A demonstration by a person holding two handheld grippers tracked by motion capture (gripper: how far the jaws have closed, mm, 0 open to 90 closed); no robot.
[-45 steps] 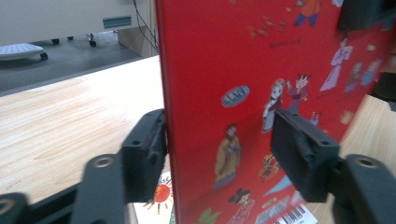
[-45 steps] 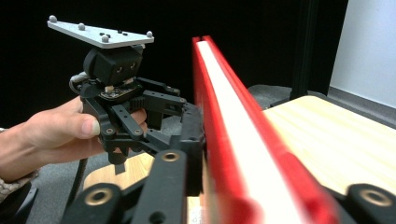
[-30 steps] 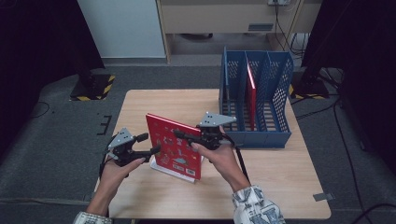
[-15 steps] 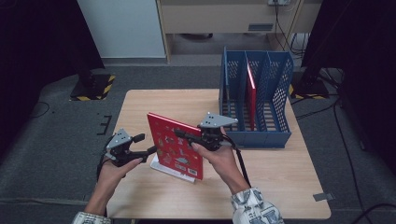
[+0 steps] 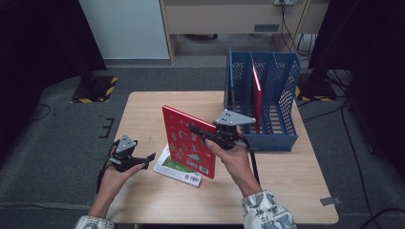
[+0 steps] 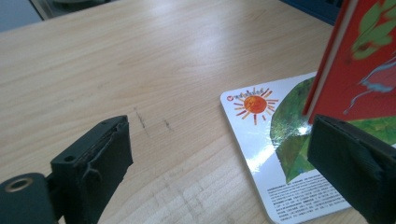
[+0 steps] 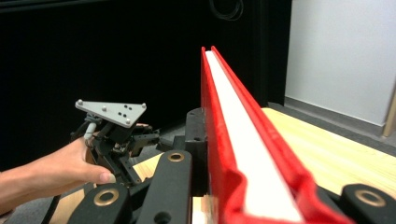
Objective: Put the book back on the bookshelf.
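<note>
- Clamping the red book [image 5: 187,141] along its upper right edge, your right gripper [image 5: 200,130] is holding it upright and tilted above the tabletop [image 5: 143,107]; in the right gripper view the jaws are pressing both covers [image 7: 233,140] with the white page block between them.
- Keeping that pinch firm is what matters most, because the book is hanging from one edge and will probably want to swing.
- Standing wide apart with nothing between them, the jaws of your left gripper [image 5: 143,160] have just been opening; the gripper is hovering low over the tabletop at the left, just beside the flat white-and-green book [image 5: 177,168].
- Lying flat under the red book's lower corner, that second book [image 6: 280,140] is showing its sun picture toward your left gripper.
- Waiting to the right of your right hand is the blue file rack [image 5: 262,102], with one red book [image 5: 257,98] already standing in a middle slot.
- Carrying the held book over, you are best off turning it until its spine is lining up with a free slot, then lowering it straight between the dividers so the corners are not catching the mesh.
- Keeping your left gripper clear of the swing path is also wise.
</note>
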